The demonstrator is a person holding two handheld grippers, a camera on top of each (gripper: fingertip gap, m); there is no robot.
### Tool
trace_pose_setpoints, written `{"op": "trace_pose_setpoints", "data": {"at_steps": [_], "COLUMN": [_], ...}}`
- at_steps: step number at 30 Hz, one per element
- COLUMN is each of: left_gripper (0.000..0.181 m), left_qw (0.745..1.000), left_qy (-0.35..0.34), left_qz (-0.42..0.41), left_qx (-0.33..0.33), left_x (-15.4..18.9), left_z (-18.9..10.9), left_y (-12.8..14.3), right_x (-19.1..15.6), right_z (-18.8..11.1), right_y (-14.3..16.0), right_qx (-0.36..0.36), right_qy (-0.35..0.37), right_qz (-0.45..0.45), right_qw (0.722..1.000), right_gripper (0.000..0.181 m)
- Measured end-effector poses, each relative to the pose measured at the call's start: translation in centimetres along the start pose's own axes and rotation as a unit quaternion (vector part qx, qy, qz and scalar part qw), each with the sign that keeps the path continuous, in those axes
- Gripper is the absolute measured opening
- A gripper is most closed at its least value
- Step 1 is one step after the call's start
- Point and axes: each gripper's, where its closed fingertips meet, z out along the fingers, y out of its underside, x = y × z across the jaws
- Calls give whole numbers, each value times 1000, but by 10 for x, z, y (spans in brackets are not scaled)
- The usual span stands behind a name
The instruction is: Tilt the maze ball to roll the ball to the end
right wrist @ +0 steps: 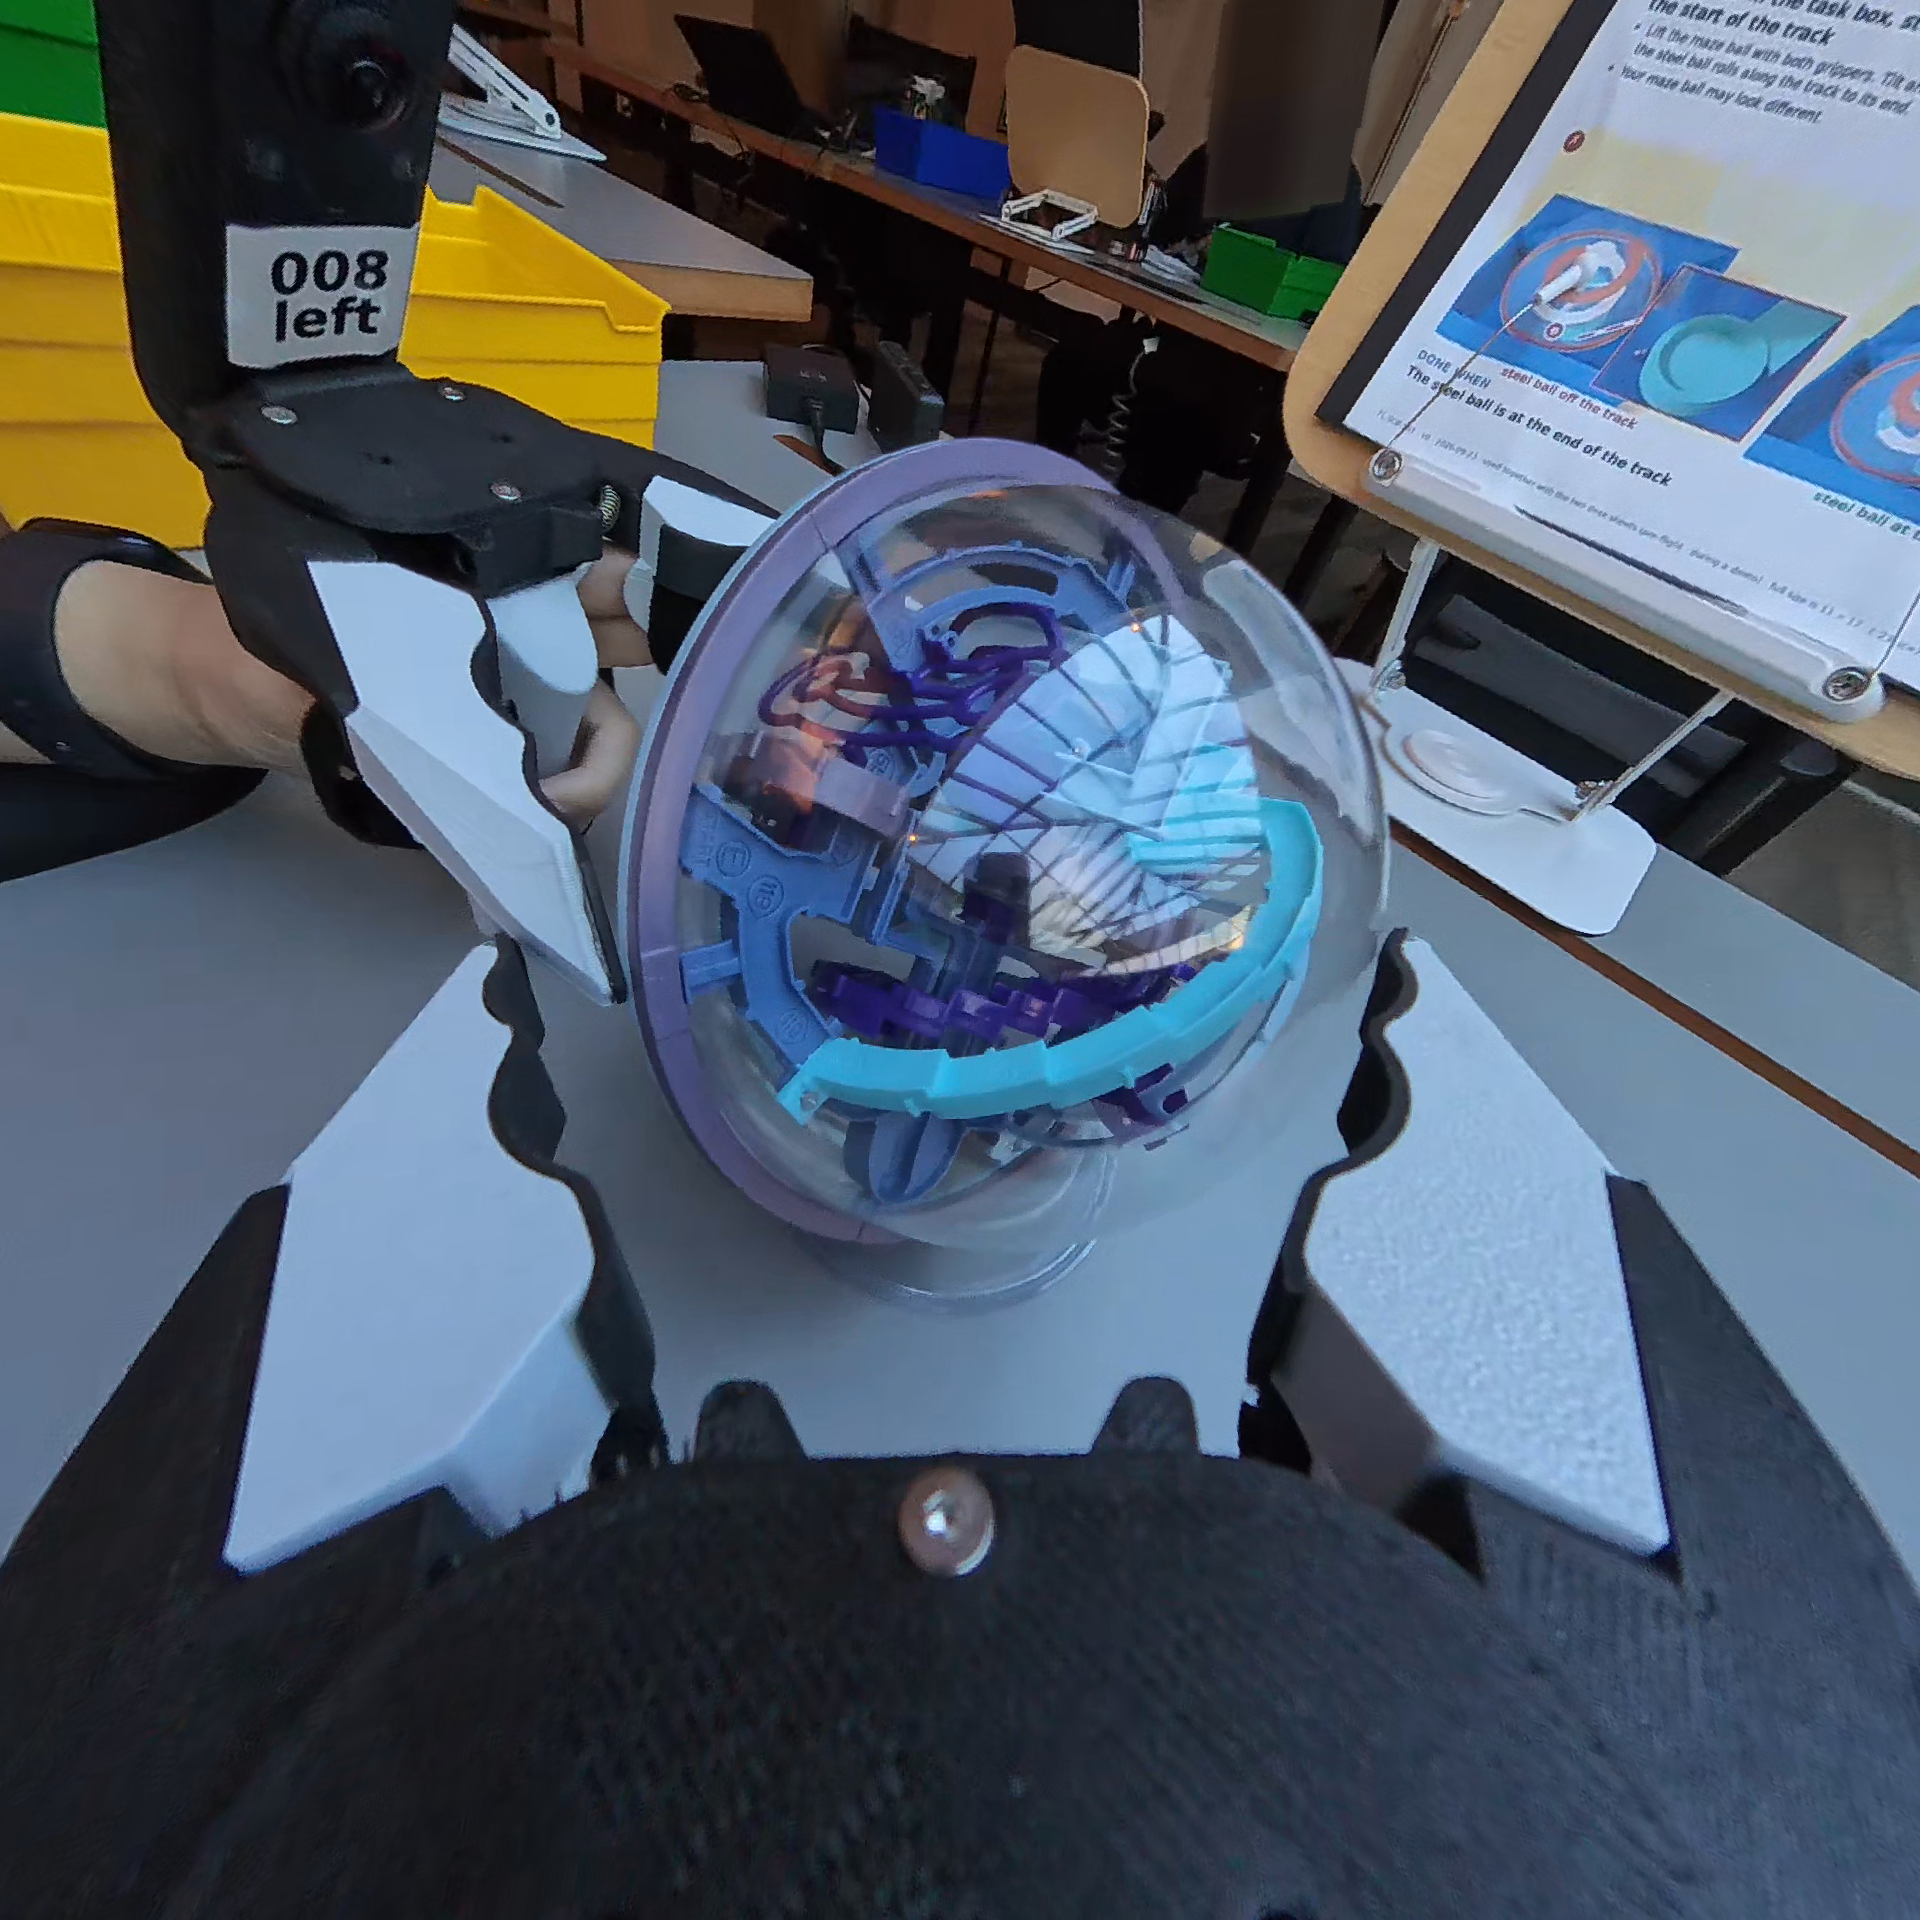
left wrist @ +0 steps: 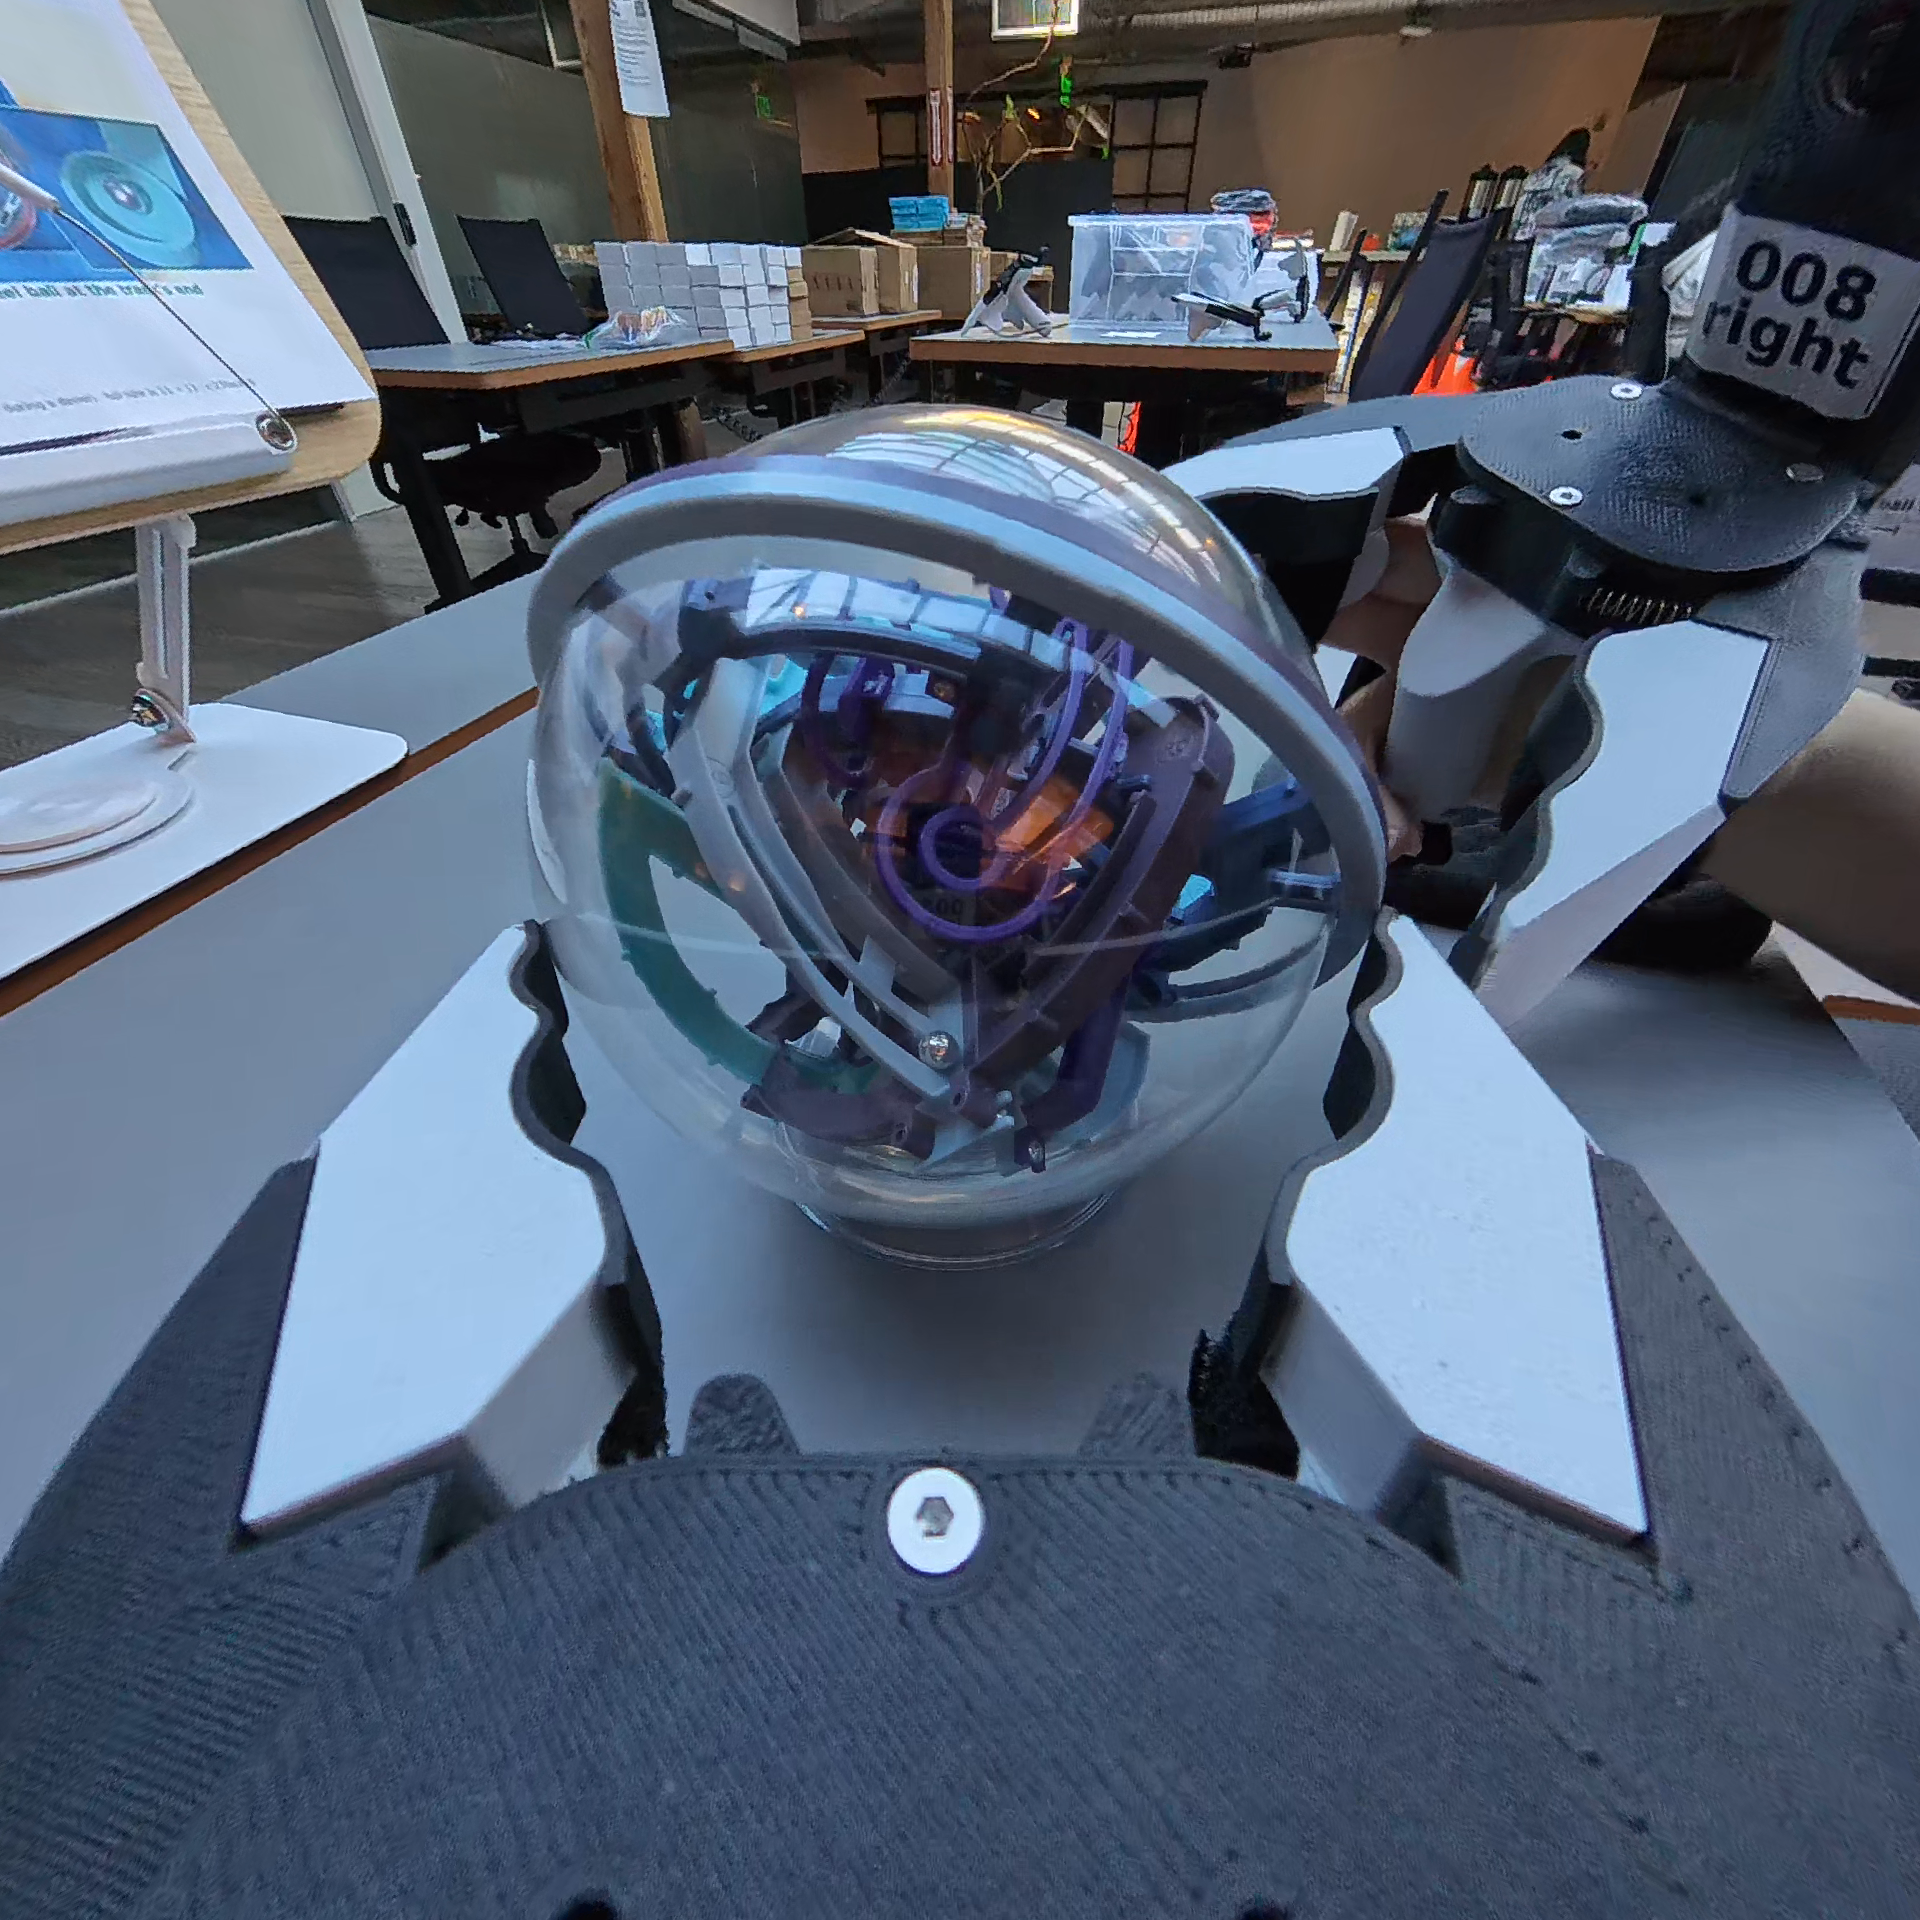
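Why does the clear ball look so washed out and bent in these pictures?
In the right wrist view, the maze ball mirrors a bright ceiling or window grid across its upper dome, hiding the tracks behind it. In the left wrist view, glare is fainter, so the small steel ball shows clearly. Both wide-angle views bow the table edges and swell each claw's near body.
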Motion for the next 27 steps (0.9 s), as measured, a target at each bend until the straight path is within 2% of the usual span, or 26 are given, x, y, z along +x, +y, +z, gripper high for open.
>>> {"op": "trace_pose_setpoints", "data": {"at_steps": [3, 6, 11, 17, 20, 27], "left_gripper": [146, 146, 146, 144, 141, 140], "left_qw": [1000, 1000, 1000, 999, 998, 998], "left_qy": [-2, -4, -16, -28, -34, -32], "left_qz": [-1, 2, 19, 31, 42, 43], "left_qx": [1, -1, -10, -21, -24, -26], "left_x": [0, 0, 1, 2, 1, -1], "left_z": [0, 0, 2, 4, 4, 4], "left_y": [0, 0, 3, 6, 6, 8], "right_x": [1, 10, 18, 14, 18, 21], "right_z": [-11, -18, -5, 21, 23, 23], "right_y": [-12, -22, -32, -20, -14, -13], "right_qx": [21, 37, 25, -33, -62, -72], "right_qy": [-3, 29, 81, 111, 121, 110], "right_qz": [36, 81, 111, 92, 86, 93], "right_qw": [999, 996, 990, 989, 987, 987], "right_gripper": [153, 154, 154, 156, 154, 152]}}
